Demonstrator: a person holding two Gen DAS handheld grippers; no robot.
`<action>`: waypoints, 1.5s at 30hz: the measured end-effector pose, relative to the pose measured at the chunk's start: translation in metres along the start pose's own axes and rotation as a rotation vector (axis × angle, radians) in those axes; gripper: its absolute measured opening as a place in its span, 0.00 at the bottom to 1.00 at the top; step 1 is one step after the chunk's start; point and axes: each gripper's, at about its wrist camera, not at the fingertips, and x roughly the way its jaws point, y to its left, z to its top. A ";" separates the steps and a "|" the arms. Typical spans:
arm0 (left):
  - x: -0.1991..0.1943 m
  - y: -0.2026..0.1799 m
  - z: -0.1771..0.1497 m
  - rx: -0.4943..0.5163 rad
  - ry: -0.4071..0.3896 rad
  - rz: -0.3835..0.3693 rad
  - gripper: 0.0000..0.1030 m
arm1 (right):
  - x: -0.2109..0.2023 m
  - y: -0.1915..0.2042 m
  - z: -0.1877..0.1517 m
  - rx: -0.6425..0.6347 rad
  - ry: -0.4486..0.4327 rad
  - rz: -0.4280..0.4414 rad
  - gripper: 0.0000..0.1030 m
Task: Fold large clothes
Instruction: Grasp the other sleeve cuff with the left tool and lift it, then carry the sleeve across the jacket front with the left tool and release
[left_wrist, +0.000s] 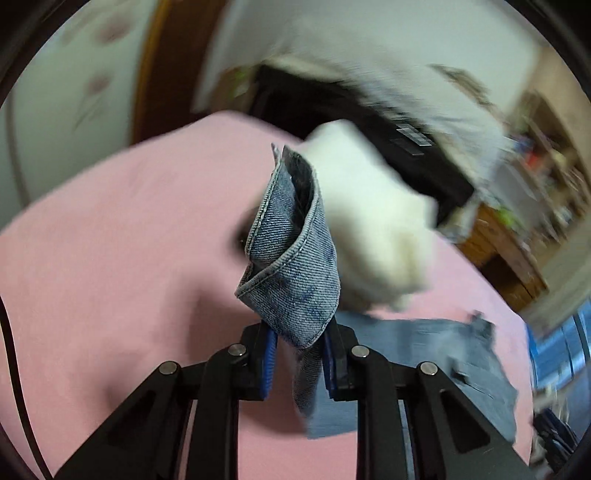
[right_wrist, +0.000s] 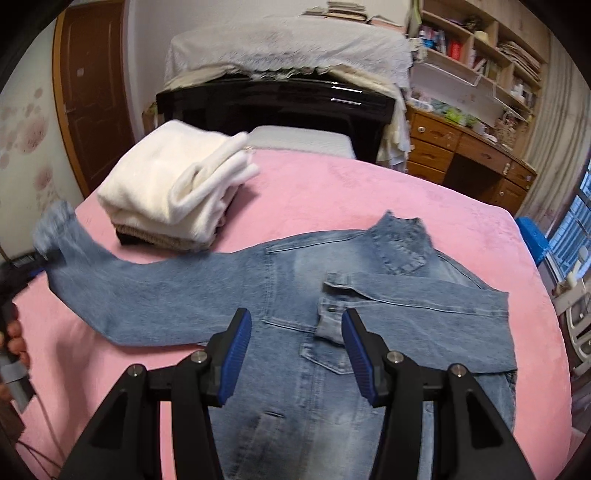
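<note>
A blue denim jacket (right_wrist: 332, 295) lies spread on the pink bed cover (right_wrist: 443, 206). One sleeve is folded across its body, the other stretches out to the left. My left gripper (left_wrist: 299, 354) is shut on that sleeve's cuff (left_wrist: 291, 258) and holds it lifted above the bed; it also shows in the right wrist view at the far left (right_wrist: 40, 254). My right gripper (right_wrist: 297, 354) is open and empty, hovering over the jacket's middle near the folded sleeve's cuff (right_wrist: 330, 317).
A stack of folded white clothes (right_wrist: 173, 188) sits on the bed's far left, close to the lifted sleeve. A black piano (right_wrist: 273, 99) under a lace cover stands behind the bed. A wooden desk with shelves (right_wrist: 469, 147) is at the right.
</note>
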 end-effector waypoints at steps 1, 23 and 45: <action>-0.006 -0.015 0.002 0.021 -0.009 -0.024 0.18 | -0.002 -0.009 -0.003 0.017 -0.006 -0.002 0.50; 0.035 -0.451 -0.131 0.498 0.137 -0.337 0.18 | -0.009 -0.278 -0.067 0.228 -0.021 -0.165 0.50; 0.144 -0.514 -0.285 0.751 0.466 -0.164 0.57 | 0.046 -0.389 -0.139 0.354 0.152 -0.202 0.50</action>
